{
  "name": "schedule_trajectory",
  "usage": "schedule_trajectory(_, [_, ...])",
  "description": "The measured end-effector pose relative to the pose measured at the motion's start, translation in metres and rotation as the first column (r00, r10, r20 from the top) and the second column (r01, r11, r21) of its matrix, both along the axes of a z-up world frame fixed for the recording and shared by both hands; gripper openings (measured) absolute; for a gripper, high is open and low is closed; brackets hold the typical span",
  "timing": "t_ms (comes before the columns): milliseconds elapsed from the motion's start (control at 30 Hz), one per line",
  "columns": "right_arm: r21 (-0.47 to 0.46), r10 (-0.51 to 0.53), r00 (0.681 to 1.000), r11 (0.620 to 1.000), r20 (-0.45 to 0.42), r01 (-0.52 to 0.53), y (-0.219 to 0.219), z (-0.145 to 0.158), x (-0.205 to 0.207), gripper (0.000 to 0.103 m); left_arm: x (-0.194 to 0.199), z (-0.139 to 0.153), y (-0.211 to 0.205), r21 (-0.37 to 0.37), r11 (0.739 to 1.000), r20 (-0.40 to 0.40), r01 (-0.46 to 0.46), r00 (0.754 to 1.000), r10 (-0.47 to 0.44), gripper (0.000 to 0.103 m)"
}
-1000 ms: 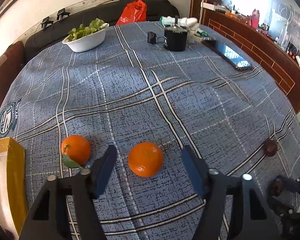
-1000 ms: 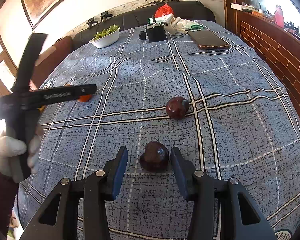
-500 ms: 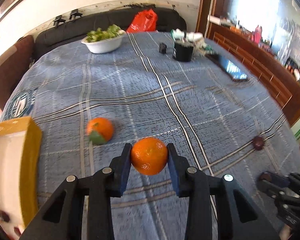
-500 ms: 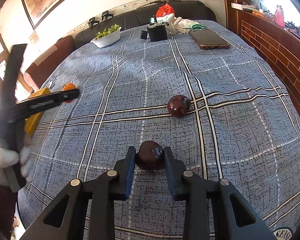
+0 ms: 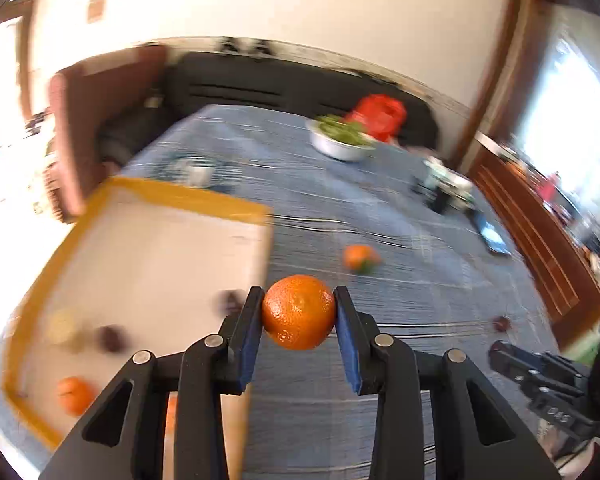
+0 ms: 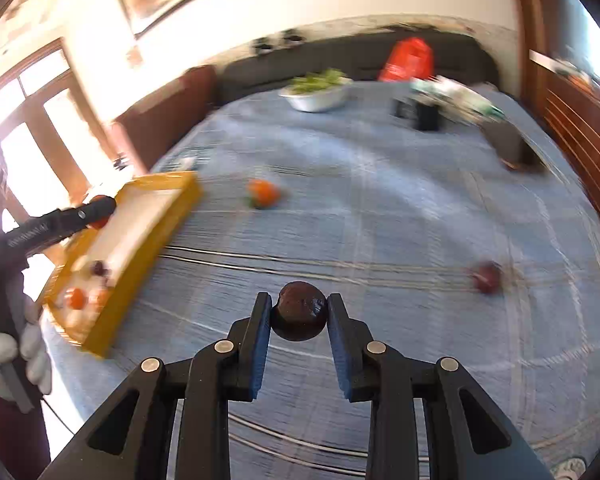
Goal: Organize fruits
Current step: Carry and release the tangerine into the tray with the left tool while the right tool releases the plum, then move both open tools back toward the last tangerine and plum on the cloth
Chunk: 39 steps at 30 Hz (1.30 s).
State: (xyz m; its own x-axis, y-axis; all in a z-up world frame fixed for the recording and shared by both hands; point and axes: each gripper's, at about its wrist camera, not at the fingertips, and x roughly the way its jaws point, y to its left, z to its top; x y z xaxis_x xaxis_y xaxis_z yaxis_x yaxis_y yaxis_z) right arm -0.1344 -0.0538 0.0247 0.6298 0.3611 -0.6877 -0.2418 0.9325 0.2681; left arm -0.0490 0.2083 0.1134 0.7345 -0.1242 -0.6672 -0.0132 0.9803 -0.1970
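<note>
Orange clamped between left gripper pads, dark plum pinched in right gripper — yellow tray left of both, contents motion-blurred.

Two wrist cameras, close over the table

Both look down along their fingers; shared are the yellow tray at nine o'clock and the bowl at twelve.

I see a bright orange between my black left gripper's blue pads. My right gripper, also black with blue pads, frames a dark maroon plum. The cloth is blue with pale plaid lines. At left, the tray is yellow-rimmed, white inside. Far off: a white bowl of greens, a red bag.
</note>
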Motion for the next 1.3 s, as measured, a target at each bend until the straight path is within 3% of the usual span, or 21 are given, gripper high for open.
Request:
schedule_trajectory(233, [0.025, 0.230, 0.973, 0.973, 0.027, -0.231, 0.108, 0.026, 0.007, 0.031, -0.024, -0.023, 0.083, 0.005, 0.981, -0.063, -0.193, 0.979, 0.193, 0.034])
schedule_trajectory(433, [0.007, 0.353, 0.935, 0.935, -0.033, -0.353, 0.195, 0.014, 0.032, 0.031, -0.031, -0.048, 0.116, -0.018, 0.970, -0.106, -0.242, 0.965, 0.239, 0.034])
schedule_trajectory(633, [0.002, 0.375, 0.919, 0.926, -0.120, -0.377, 0.246, -0.012, 0.064, 0.031, -0.029, -0.063, 0.131, -0.049, 0.969, -0.139, -0.243, 0.962, 0.234, 0.034])
schedule_trajectory(933, [-0.056, 0.355, 0.918, 0.927, -0.177, -0.370, 0.275, -0.039, 0.088, 0.032, -0.031, -0.069, 0.137, -0.101, 0.967, -0.148, -0.234, 0.965, 0.218, 0.035])
schedule_trajectory(1100, [-0.065, 0.350, 0.918, 0.928, -0.186, -0.367, 0.280, -0.044, 0.094, 0.033, -0.037, -0.060, 0.135, -0.113, 0.966, -0.129, -0.233, 0.967, 0.218, 0.053])
schedule_trajectory(1300, [-0.043, 0.342, 0.927, 0.935, -0.156, -0.353, 0.271, -0.031, 0.088, 0.033, -0.046, -0.045, 0.133, -0.146, 0.960, -0.100, -0.241, 0.969, 0.228, 0.067])
